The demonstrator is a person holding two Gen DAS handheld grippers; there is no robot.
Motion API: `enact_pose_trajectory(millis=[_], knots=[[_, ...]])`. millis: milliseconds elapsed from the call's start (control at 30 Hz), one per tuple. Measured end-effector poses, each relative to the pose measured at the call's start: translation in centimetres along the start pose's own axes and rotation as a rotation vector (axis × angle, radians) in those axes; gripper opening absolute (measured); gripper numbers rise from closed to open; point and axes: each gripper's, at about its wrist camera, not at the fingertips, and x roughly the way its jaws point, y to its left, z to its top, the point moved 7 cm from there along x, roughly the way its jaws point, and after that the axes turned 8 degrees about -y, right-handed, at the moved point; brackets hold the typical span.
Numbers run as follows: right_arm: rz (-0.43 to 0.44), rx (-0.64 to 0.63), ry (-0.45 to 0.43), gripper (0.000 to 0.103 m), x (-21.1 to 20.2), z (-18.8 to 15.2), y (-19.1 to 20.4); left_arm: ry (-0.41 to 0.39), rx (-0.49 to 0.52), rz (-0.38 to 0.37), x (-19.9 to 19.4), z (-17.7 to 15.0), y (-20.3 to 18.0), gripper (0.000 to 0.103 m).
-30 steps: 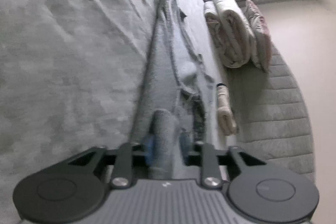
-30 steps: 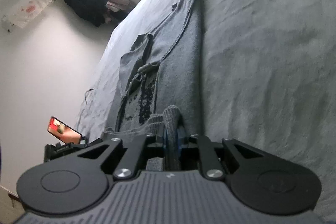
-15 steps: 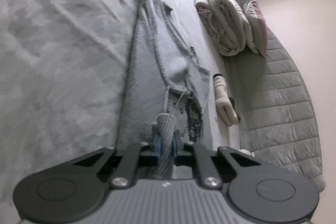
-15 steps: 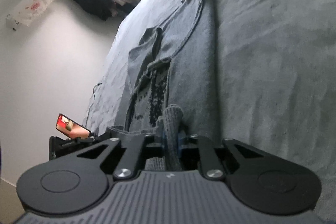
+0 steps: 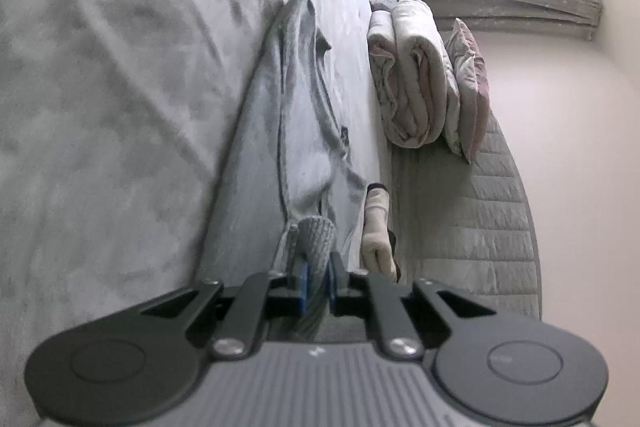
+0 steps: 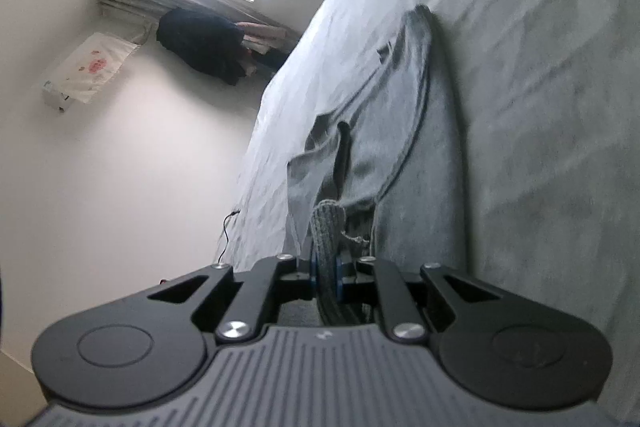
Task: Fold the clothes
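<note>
Clearly, left gripper is clamped on ribbed hem of grey sweater; garment is stretched long across grey bedspread, far end resting on bed. Rolled quilt and pale sock are seen beside it. Right gripper is likewise closed on ribbed edge (other corner, judged). Sleeve already lies doubled over body; further folds are judged outstanding, final compact shape not reached.
</note>
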Motion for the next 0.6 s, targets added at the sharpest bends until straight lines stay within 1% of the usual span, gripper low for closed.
enact_pose_trajectory(millis=[67,133,200,267,300,367,433,467,500,533,567,600], knots=[[-0.009,0.028,-0.012,0.013,-0.2,0.5,-0.7,-0.003,-0.017,-0.002,0.4,0.6,0.1,0.009],[-0.022,0.06,-0.017,0.013,-0.2,0.9,-1.3,-0.007,-0.018,0.02,0.7,1.2,0.4,0.009],[-0.043,0.067,-0.012,0.013,0.2,1.4,-1.7,-0.013,-0.006,0.059,1.0,1.7,1.0,0.009],[-0.068,0.06,-0.002,0.013,0.8,1.6,-2.1,-0.026,0.009,0.117,1.4,2.0,1.8,0.009],[-0.087,0.037,-0.008,0.013,0.9,1.6,-2.1,-0.036,0.024,0.132,1.5,2.1,2.0,0.009],[-0.131,-0.023,-0.027,0.013,1.0,1.3,-1.8,-0.061,0.069,0.148,1.5,2.1,1.7,0.009],[-0.174,-0.084,-0.046,0.014,1.0,1.1,-1.5,-0.088,0.138,0.189,1.5,1.9,0.8,0.011],[-0.196,-0.114,-0.055,0.014,1.1,1.0,-1.4,-0.104,0.177,0.212,1.4,1.9,0.3,0.014],[-0.218,-0.144,-0.064,0.015,1.1,0.9,-1.3,-0.122,0.217,0.232,1.2,1.8,-0.3,0.02],[-0.239,-0.174,-0.074,0.017,1.1,0.8,-1.1,-0.141,0.26,0.251,1.0,1.6,-1.0,0.024],[-0.261,-0.205,-0.083,0.023,1.1,0.7,-1.0,-0.16,0.307,0.268,0.6,1.4,-1.7,0.028],[-0.283,-0.235,-0.093,0.027,1.1,0.6,-0.8,-0.18,0.365,0.285,0.3,1.0,-2.6,0.028]])
